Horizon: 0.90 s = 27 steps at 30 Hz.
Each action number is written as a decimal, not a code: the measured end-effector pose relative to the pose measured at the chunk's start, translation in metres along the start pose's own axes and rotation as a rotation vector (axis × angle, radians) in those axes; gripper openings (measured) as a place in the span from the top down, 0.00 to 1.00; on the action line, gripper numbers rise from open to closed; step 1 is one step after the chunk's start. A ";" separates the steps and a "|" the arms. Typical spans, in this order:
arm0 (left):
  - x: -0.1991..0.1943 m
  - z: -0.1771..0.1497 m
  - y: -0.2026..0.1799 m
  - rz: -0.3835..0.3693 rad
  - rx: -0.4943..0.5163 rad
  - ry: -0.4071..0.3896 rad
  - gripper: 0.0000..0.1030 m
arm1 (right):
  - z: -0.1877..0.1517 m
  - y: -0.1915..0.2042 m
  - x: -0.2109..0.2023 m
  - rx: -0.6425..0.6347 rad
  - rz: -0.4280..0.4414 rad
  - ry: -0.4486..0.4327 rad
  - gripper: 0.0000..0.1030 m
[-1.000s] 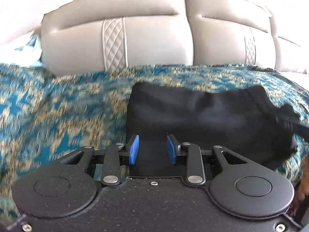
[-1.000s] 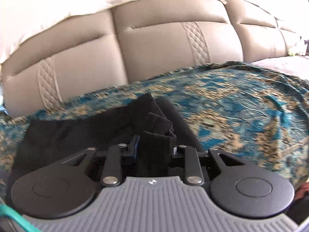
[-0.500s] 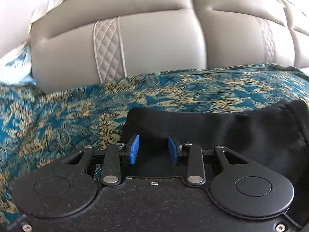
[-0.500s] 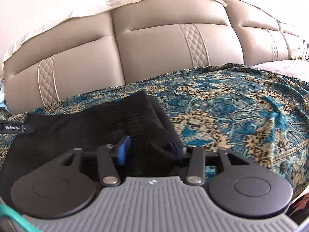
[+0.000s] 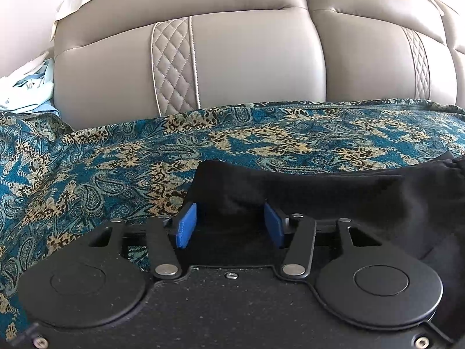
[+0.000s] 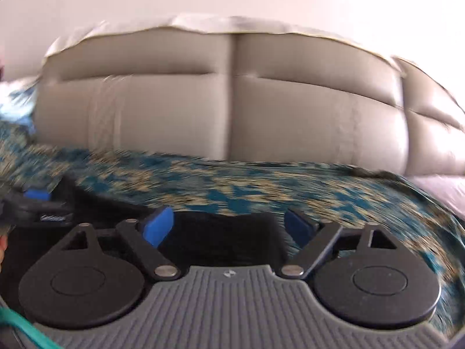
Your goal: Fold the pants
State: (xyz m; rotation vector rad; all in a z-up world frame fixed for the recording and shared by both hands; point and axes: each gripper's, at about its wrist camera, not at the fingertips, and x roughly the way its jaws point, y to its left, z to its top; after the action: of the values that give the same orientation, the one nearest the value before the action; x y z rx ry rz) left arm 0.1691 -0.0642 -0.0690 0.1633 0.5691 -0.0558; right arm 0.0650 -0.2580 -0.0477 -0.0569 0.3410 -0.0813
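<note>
Two wrist-camera views look across a bed covered by a teal and gold paisley spread (image 5: 116, 168), with a padded grey headboard (image 5: 247, 64) behind it.

In the left view, black pants (image 5: 334, 192) lie on the spread, reaching from the middle of the picture out to the right edge. The left gripper (image 5: 229, 224) sits low over the near left corner of the pants. Its blue pads (image 5: 186, 225) stand apart and its jaws are opening; black cloth lies between them, but the pads do not press on it.

The right view is blurred by motion. The right gripper (image 6: 229, 226) has its jaws spread wide and still opening. A dark fold of the pants (image 6: 221, 232) lies in the gap between the pads without touching either one. At the far left of this view the left gripper's blue pad (image 6: 36, 194) shows, resting at the pants' edge.

A pale bundle of cloth (image 5: 26, 90) lies at the headboard's left end.
</note>
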 end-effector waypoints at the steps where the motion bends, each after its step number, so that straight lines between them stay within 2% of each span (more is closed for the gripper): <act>1: 0.001 0.000 0.001 -0.002 -0.003 -0.003 0.48 | 0.000 0.008 0.004 -0.021 0.015 0.010 0.22; 3: 0.002 -0.002 0.002 -0.006 -0.011 -0.008 0.47 | -0.005 0.016 0.015 -0.051 0.027 0.044 0.29; 6: 0.002 -0.004 0.003 -0.008 -0.016 -0.016 0.45 | -0.015 0.018 0.032 -0.052 0.017 0.111 0.34; 10: 0.003 -0.007 0.002 -0.004 -0.001 -0.035 0.42 | -0.024 0.016 0.036 -0.059 -0.050 0.121 0.34; 15: 0.001 -0.008 0.001 0.001 -0.001 -0.040 0.42 | -0.027 0.014 0.042 -0.054 -0.084 0.117 0.34; 18: -0.010 -0.004 -0.005 0.025 0.060 -0.021 0.42 | -0.019 0.020 0.030 -0.085 -0.081 0.104 0.27; 20: -0.026 -0.006 -0.007 0.034 0.091 -0.021 0.36 | -0.019 0.022 0.011 -0.093 -0.042 0.064 0.19; 22: -0.043 -0.012 -0.004 0.022 0.074 -0.011 0.18 | -0.021 0.023 -0.009 -0.077 -0.032 0.056 0.17; 27: -0.084 -0.033 0.009 -0.030 0.011 0.051 0.14 | -0.040 0.020 -0.047 0.018 -0.007 0.119 0.14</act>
State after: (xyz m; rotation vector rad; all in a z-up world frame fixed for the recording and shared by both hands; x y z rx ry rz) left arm 0.0822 -0.0487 -0.0498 0.1670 0.6220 -0.0836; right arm 0.0088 -0.2359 -0.0716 -0.0360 0.4589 -0.0950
